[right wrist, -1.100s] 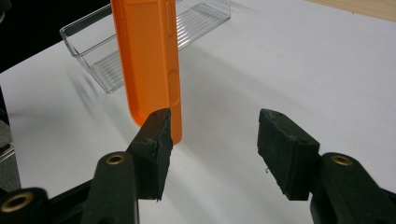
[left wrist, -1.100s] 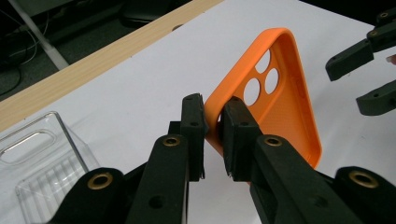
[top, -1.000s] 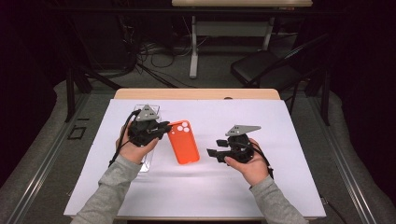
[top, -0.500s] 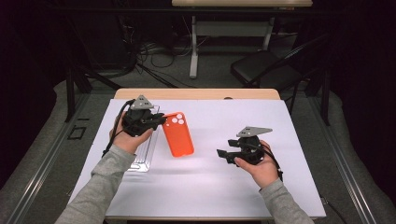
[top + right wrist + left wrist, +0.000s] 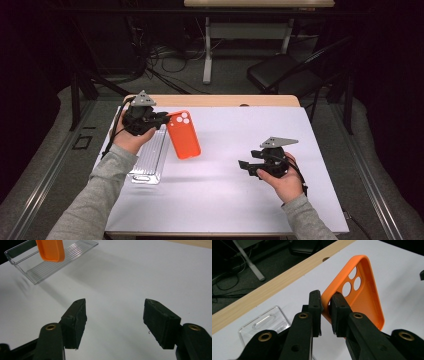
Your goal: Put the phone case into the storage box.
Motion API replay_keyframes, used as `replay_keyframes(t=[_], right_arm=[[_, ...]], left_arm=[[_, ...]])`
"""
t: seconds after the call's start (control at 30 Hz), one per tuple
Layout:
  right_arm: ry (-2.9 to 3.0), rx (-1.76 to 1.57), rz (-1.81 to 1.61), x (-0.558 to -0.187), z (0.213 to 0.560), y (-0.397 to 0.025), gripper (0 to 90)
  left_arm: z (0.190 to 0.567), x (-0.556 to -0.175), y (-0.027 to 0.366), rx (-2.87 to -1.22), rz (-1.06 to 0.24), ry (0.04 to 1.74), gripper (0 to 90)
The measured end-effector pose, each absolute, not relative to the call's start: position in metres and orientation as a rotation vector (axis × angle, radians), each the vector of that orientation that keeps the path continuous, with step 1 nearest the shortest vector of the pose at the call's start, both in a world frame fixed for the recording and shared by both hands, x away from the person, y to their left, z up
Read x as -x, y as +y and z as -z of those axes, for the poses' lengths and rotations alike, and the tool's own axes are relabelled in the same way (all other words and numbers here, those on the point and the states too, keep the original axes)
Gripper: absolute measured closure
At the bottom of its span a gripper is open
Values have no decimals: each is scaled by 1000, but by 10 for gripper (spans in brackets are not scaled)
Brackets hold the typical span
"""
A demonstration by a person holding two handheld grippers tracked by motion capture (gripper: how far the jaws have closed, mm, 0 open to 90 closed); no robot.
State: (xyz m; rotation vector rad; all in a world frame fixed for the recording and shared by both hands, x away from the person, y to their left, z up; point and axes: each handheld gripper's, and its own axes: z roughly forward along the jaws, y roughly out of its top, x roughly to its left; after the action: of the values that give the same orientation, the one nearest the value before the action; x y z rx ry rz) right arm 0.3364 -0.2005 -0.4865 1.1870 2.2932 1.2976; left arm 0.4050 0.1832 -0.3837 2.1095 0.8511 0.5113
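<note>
Left hand-held gripper (image 5: 162,119), upper left of frame, clamps the orange phone case (image 5: 183,135) by its edge; right hand-held gripper (image 5: 246,166), lower right, gapes wide, holding nothing.

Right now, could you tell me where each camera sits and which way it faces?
High view: above the person's side, looking forward and down on the white table; both forearms and grippers show.
Left gripper view: on the left gripper, looking along its jaws, which pinch the orange phone case.
Right gripper view: on the right gripper, looking between parted jaws.
All three share the case and clear tray.
</note>
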Motion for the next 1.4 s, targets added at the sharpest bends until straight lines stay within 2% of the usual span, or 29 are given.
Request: replay_keyframes(t=[0.47, 0.93, 1.4], right_arm=[[2280, -1206, -1289, -337, 489, -203, 351], [2279, -1219, -1284, -338, 491, -206, 354], [2275, -1231, -1283, -339, 493, -207, 358]], left_arm=[[371, -425, 205, -2072, -569, 864, 802], [368, -454, 217, -2111, -668, 893, 801], [365, -470, 231, -2111, -794, 852, 799]])
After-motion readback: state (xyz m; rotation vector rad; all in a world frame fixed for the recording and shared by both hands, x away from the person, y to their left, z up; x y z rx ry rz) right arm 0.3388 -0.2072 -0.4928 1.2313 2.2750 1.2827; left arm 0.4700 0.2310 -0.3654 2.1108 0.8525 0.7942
